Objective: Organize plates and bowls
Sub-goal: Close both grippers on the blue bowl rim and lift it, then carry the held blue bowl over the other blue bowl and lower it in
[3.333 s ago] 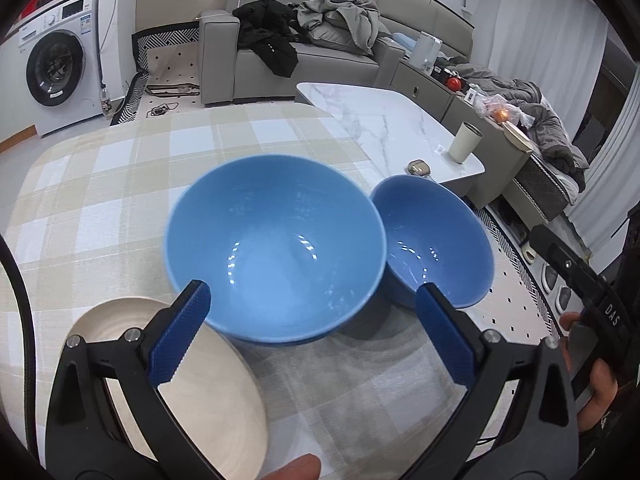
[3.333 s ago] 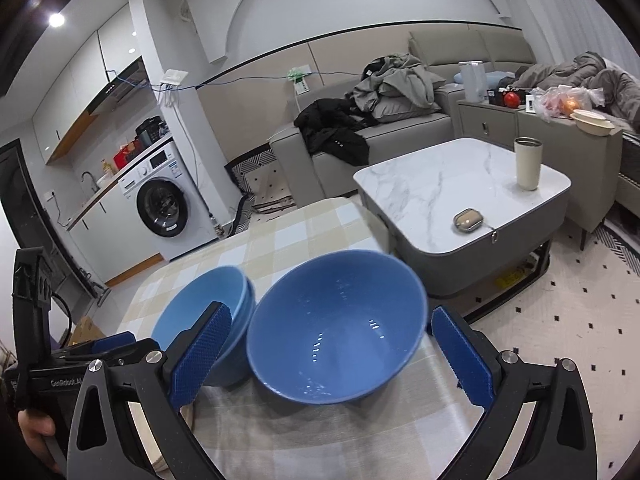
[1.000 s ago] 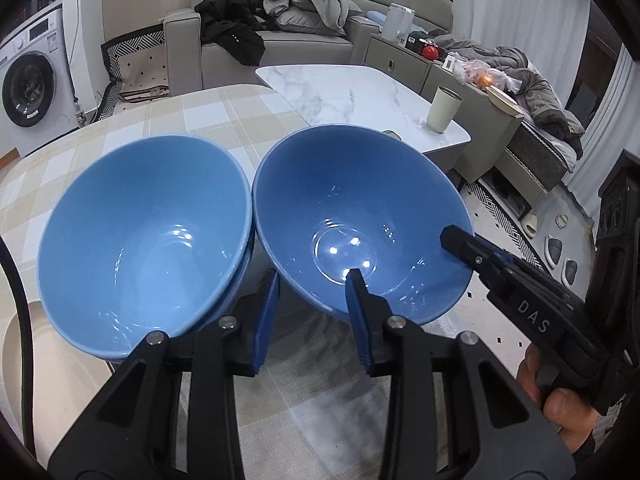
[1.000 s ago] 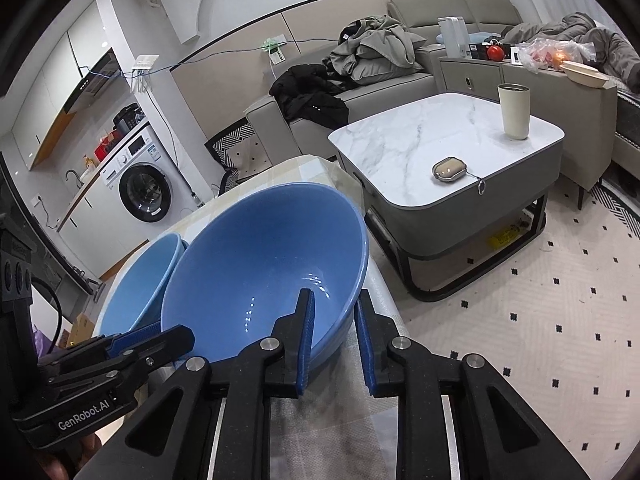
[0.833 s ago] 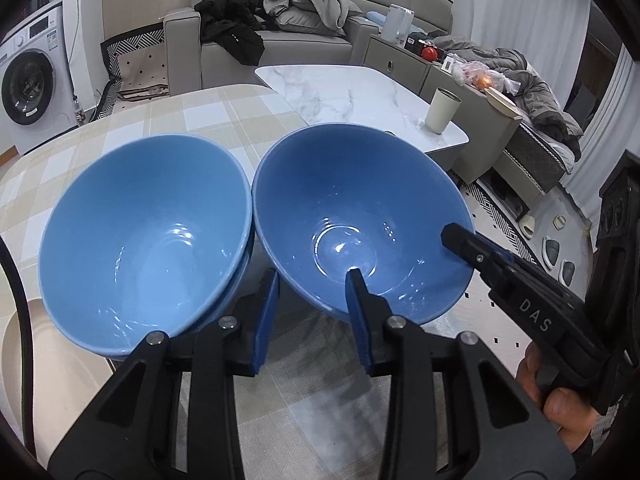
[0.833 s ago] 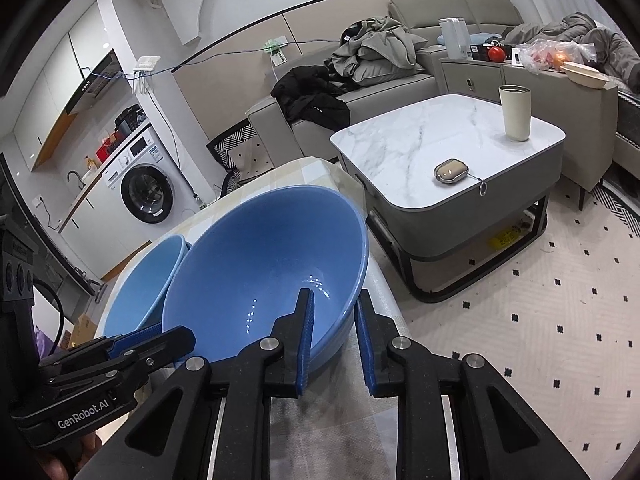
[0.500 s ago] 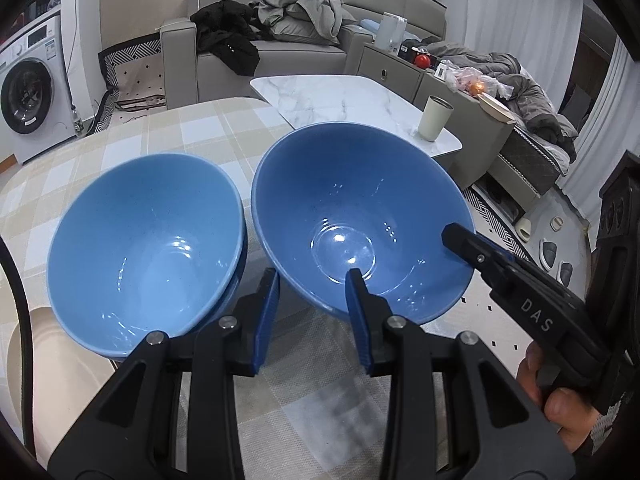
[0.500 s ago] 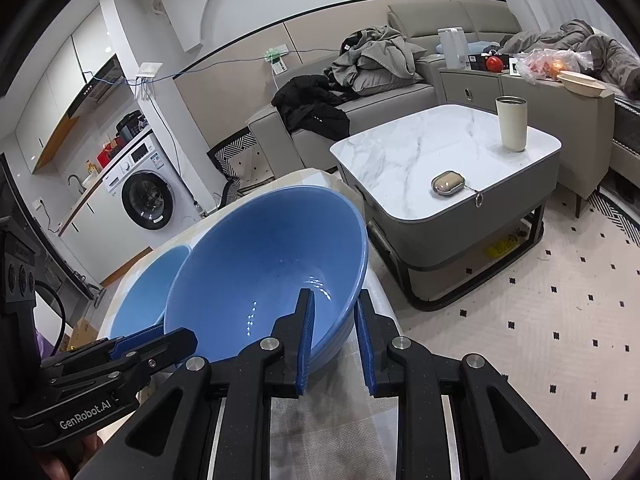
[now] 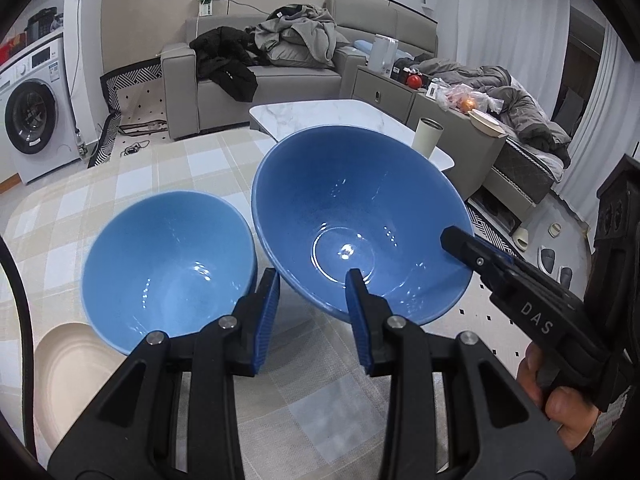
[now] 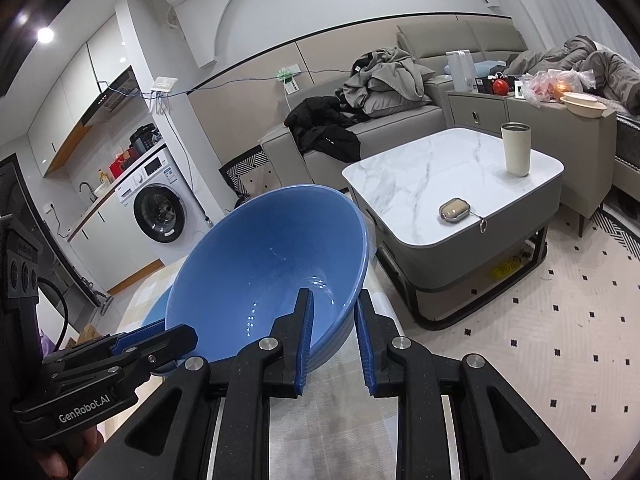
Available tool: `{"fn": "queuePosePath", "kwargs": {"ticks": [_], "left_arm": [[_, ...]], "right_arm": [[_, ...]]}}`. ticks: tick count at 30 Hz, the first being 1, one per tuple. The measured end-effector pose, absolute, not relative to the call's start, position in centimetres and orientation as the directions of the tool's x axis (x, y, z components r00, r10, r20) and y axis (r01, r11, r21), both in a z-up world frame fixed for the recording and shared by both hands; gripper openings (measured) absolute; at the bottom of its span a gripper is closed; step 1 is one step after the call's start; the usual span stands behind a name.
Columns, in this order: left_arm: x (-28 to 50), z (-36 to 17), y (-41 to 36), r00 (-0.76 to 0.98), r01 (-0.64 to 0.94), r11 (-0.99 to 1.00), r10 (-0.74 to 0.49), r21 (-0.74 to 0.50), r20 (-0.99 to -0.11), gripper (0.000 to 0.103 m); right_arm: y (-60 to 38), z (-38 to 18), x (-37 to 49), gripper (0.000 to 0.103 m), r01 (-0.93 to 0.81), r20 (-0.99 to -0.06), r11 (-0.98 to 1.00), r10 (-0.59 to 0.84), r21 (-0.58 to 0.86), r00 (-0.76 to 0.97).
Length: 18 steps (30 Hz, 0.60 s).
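The left claw [image 9: 313, 312] is clamped on the near rim of a dark blue bowl [image 9: 360, 220], one pad inside and one outside, holding it tilted above the checked table [image 9: 120, 184]. The right claw [image 9: 460, 242] grips the same bowl's rim on the right side, with a hand [image 9: 560, 404] on its handle. A lighter blue bowl [image 9: 168, 264] sits just left of it, and a cream plate [image 9: 76, 376] lies partly under that bowl's near edge.

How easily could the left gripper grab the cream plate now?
Probably not: the left gripper is shut on the dark blue bowl, jaws full, though the cream plate lies close.
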State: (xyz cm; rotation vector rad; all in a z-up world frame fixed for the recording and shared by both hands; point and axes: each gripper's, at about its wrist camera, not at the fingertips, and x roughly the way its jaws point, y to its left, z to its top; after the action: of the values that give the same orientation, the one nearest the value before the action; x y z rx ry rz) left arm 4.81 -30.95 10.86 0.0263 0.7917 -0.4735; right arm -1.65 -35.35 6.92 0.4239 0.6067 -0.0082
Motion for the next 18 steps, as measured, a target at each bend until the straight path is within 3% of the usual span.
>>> {"fn": "queuePosePath", "kwargs": {"ticks": [18], "left_arm": [[0.7, 15.3, -25.7, 0.675, 0.369, 0.919, -0.368, -0.139, -0.639, 0.031]], "right_arm": [[-31.0, 10.9, -3.0, 0.022, 0.030, -0.477, 0.936, 0.152, 0.351, 0.866]]}}
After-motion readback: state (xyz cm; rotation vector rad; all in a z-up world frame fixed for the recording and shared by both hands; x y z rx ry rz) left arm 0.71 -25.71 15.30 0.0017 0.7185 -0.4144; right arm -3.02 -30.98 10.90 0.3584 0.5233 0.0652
